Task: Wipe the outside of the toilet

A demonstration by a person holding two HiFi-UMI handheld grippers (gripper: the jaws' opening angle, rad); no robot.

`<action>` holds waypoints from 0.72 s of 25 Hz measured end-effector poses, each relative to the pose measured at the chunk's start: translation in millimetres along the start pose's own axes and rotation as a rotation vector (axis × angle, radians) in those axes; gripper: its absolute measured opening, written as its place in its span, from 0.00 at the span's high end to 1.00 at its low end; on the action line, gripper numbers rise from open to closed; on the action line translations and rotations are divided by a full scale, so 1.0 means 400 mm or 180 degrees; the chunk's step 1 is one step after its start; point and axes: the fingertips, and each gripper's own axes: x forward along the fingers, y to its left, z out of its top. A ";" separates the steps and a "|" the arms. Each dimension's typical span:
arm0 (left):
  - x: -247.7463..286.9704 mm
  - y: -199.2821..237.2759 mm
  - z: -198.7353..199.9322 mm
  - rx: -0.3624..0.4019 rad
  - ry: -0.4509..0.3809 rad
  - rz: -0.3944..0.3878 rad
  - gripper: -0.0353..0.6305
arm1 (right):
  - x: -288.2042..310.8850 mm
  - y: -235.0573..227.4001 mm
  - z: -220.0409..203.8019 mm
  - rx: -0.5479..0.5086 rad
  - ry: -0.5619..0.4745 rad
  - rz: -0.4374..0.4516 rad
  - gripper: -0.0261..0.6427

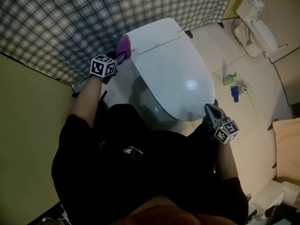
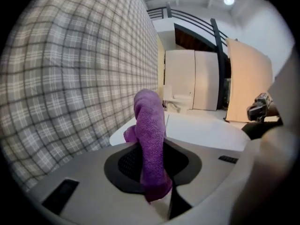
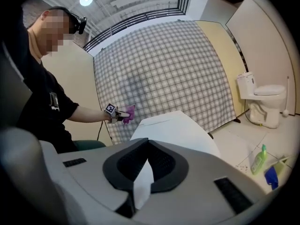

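Note:
The white toilet (image 1: 168,69) stands in the middle of the head view with its lid down. My left gripper (image 1: 117,59) is at the toilet's back left corner, shut on a purple cloth (image 1: 123,46). In the left gripper view the cloth (image 2: 150,135) stands up between the jaws of the left gripper (image 2: 157,172), with the lid (image 2: 201,130) beyond it. My right gripper (image 1: 209,109) sits at the front right edge of the lid, its fingers together and holding nothing. The right gripper view looks over the right gripper (image 3: 143,182) at the toilet (image 3: 173,130) and the far purple cloth (image 3: 130,112).
A plaid curtain (image 1: 70,22) hangs behind the toilet. A second toilet (image 1: 255,25) stands at the back right. On the tiled floor to the right lie a green bottle (image 1: 229,78) and a blue object (image 1: 234,93). A beige wall (image 1: 28,116) runs along the left.

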 end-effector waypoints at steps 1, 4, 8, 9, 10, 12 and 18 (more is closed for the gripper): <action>0.037 0.042 0.007 0.0049 0.0130 0.0086 0.81 | 0.004 -0.002 0.010 0.0006 -0.0005 -0.0003 0.98; 0.155 0.164 0.022 0.0158 0.0517 0.0360 0.81 | 0.012 -0.021 0.038 -0.0004 -0.0017 -0.0038 0.98; 0.293 0.254 -0.024 0.0668 0.1310 0.0521 0.82 | 0.009 -0.060 0.074 0.0005 -0.0030 -0.0115 0.98; 0.309 0.282 -0.043 0.0891 0.1576 0.0634 0.82 | 0.004 -0.070 0.081 0.0022 -0.0030 -0.0138 0.98; 0.323 0.308 -0.057 0.1118 0.1801 0.0738 0.82 | 0.000 -0.079 0.088 0.0037 -0.0028 -0.0158 0.98; 0.352 0.340 -0.061 0.1502 0.2052 0.0840 0.82 | -0.004 -0.099 0.100 0.0055 -0.0021 -0.0186 0.98; 0.373 0.323 -0.052 0.2333 0.2413 0.0716 0.88 | -0.019 -0.151 0.100 0.0132 -0.0062 -0.0232 0.98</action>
